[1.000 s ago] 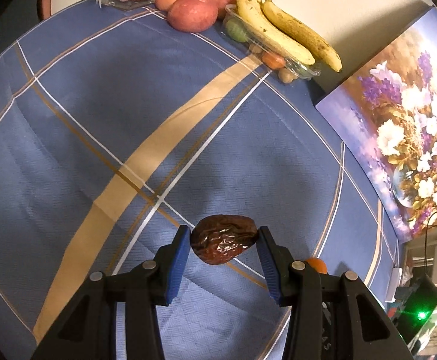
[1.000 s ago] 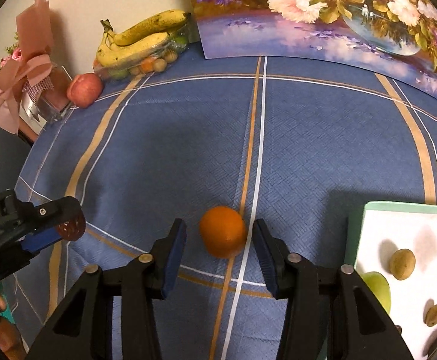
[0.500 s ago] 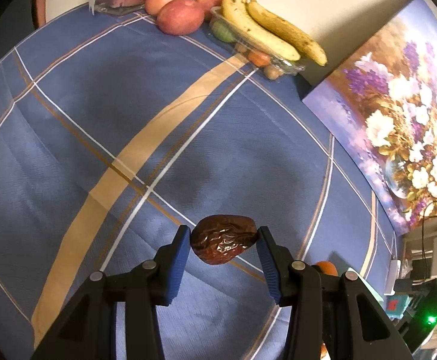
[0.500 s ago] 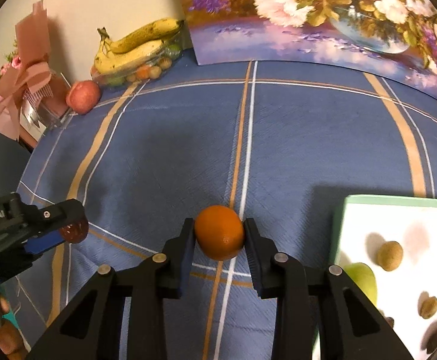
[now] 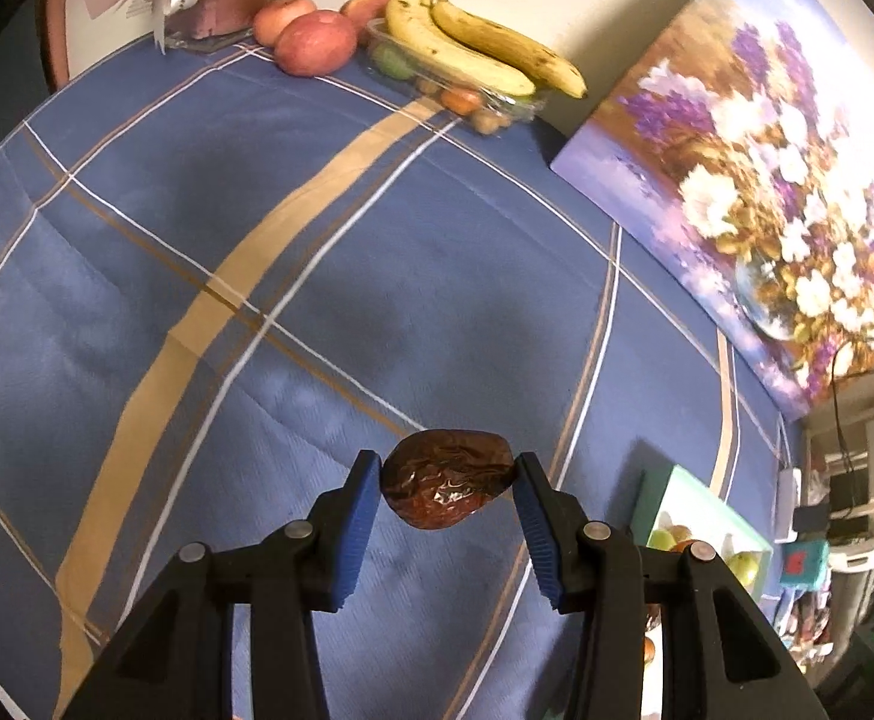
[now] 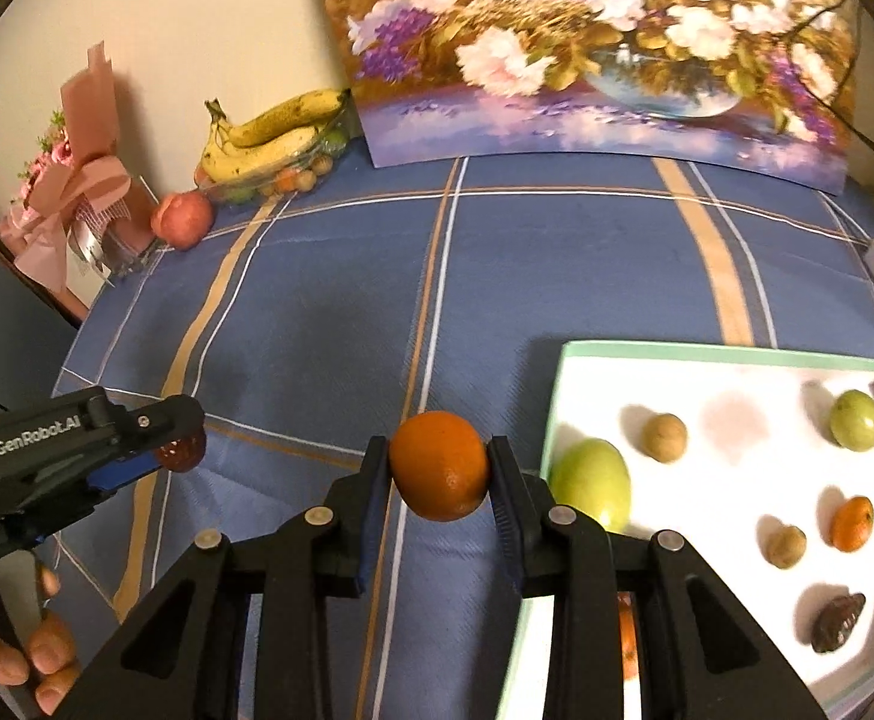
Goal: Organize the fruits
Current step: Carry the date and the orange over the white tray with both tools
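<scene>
My left gripper is shut on a wrinkled brown date and holds it above the blue checked cloth. It also shows in the right wrist view, at the left. My right gripper is shut on an orange, held off the cloth just left of the white tray. The tray has a green rim and holds a green apple, a small green fruit, two walnuts, a small orange and a date. The tray also shows in the left wrist view.
At the table's back edge are a clear box with bananas on small fruits, red apples, and a pink gift bouquet. A flower painting leans against the wall.
My right gripper closed on the orange and lifted it off the cloth toward the tray. My left gripper carried the date rightward; the tray has come into its view.
</scene>
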{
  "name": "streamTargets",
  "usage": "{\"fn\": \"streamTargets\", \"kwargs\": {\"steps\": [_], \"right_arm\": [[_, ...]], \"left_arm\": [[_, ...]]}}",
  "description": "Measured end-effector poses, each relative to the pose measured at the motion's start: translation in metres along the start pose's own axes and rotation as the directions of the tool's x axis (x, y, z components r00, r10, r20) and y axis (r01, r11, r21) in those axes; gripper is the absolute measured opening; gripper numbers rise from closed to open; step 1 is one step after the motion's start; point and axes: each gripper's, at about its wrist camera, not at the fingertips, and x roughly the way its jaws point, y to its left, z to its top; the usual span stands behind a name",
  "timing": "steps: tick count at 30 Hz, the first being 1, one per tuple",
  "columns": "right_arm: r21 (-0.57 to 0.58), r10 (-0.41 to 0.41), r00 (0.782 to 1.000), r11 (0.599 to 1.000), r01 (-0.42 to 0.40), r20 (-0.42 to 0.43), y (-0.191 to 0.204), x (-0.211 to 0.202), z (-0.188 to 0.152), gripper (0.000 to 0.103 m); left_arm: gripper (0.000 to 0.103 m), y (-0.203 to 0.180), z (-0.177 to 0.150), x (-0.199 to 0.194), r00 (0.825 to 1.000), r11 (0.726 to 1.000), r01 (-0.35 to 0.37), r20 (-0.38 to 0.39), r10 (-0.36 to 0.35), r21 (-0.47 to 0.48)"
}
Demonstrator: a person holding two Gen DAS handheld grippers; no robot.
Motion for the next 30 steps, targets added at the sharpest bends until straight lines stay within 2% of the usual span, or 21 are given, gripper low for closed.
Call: {"fn": "streamTargets", "kwargs": {"steps": [5, 18, 26, 30], "right_arm": [[-0.008, -0.013, 1.000, 1.000, 0.013, 0.009, -0.005, -0.020, -0.011, 0.034], [0.096, -0.001, 1.000, 0.995, 0.003, -0.015, -0.045, -0.046, -0.049, 0.034], [0.127, -0.037, 0.999, 0.991, 0.038, -0.013, -0.071, -0.065, -0.067, 0.034], [0.163, -0.065, 0.998, 0.984, 0.068, -0.027, -0.088, -0.071, -0.077, 0.034]], "left_arm": [[0.048, -0.010, -0.016, -0.001, 1.000, 1.000, -0.007, -0.020, 0.008, 0.030], [0.048, -0.052, -0.062, -0.017, 0.999, 0.980, -0.026, -0.014, 0.030, 0.198], [0.048, -0.080, -0.097, -0.016, 0.998, 0.948, -0.022, -0.042, 0.037, 0.319], [0.048, -0.092, -0.114, -0.014, 0.997, 0.927, 0.011, -0.071, 0.016, 0.374]]}}
